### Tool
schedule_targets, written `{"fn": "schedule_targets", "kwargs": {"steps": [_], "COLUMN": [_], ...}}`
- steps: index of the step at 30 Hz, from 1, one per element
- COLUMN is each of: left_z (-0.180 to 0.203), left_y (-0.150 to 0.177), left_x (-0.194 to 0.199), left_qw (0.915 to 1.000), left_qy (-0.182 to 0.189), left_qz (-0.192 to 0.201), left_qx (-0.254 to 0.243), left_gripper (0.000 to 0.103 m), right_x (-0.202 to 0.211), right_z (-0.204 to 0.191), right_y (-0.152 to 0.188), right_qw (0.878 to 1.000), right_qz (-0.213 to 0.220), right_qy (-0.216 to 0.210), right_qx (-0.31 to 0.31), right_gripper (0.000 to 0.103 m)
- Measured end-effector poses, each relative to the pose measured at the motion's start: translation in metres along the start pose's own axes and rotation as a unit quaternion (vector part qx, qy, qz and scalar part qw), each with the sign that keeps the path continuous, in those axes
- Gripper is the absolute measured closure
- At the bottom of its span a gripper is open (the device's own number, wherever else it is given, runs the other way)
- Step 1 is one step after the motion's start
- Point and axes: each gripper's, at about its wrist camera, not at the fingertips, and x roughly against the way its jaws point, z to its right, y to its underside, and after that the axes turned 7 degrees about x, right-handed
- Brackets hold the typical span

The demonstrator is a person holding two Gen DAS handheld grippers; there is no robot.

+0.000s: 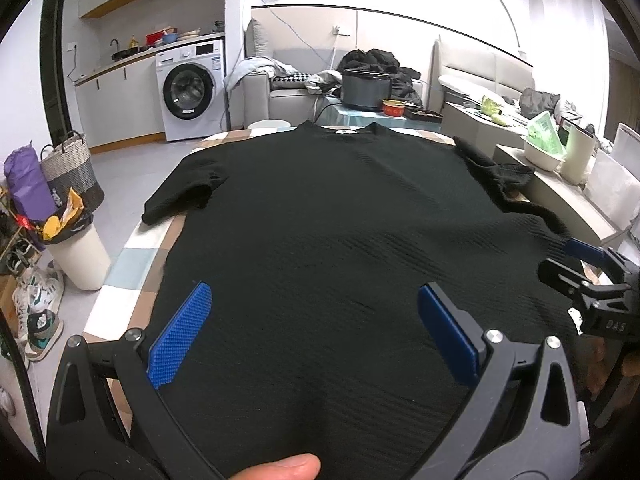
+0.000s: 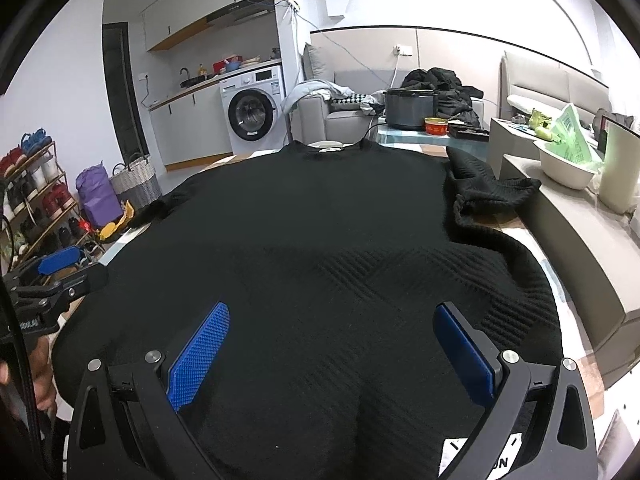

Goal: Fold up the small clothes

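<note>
A black knitted short-sleeved top (image 1: 328, 216) (image 2: 312, 240) lies spread flat on the table, collar at the far end, hem nearest me. Its left sleeve (image 1: 180, 192) hangs toward the table's left edge and its right sleeve (image 2: 488, 192) is bunched up. My left gripper (image 1: 312, 320) hovers open over the lower left part of the top, blue pads wide apart, nothing between them. My right gripper (image 2: 332, 340) is open above the lower right part, also holding nothing. Each gripper shows at the edge of the other's view, the right gripper (image 1: 588, 276) and the left gripper (image 2: 52, 268).
The table (image 1: 132, 264) has a checked cloth. A white bin (image 1: 80, 248), baskets and shoes stand on the floor at left. A grey bench (image 2: 568, 216) with a bowl (image 2: 564, 168) runs along the right. A pot (image 1: 366, 88) and sofa lie beyond the table's far end.
</note>
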Motion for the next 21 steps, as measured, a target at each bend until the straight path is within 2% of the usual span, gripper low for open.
{"fn": "schedule_targets", "kwargs": {"steps": [14, 21], "left_z": [-0.002, 0.002], "left_y": [-0.001, -0.001], "left_x": [-0.006, -0.008], "left_qw": [0.9999, 0.9999], "left_qy": [-0.005, -0.005], "left_qz": [-0.005, -0.006], "left_qx": [0.013, 0.010], "left_gripper": [0.001, 0.001], "right_x": [0.005, 0.003], "right_z": [0.012, 0.021], "right_y": [-0.001, -0.001], "right_qw": [1.000, 1.000], "right_qz": [0.010, 0.005], "right_qy": [0.002, -0.009], "right_qx": [0.005, -0.017], "right_gripper": [0.000, 0.000]}}
